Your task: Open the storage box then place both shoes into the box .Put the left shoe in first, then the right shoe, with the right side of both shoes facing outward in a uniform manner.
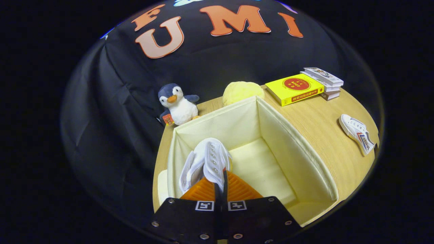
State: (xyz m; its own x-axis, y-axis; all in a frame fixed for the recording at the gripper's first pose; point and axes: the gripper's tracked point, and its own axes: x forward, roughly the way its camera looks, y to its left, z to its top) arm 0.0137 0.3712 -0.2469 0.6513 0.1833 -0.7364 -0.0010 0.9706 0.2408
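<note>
A plush penguin [177, 104] sat at eleven o'clock on the desk [315, 122]. The hand-held gripper [220, 184] was clenched on the white shoe [206, 162], held over the open storage box [298, 152], its long axis pointing twelve o'clock. The other shoe [357, 133] lay at two o'clock, well apart.

Light wooden table [315, 118], dark creased cloth wall [112, 112] behind, dim booth lighting

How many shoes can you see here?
2. One white shoe is pinched in the gripper over the open storage box; the other shoe lies on the table beside the box.
</note>
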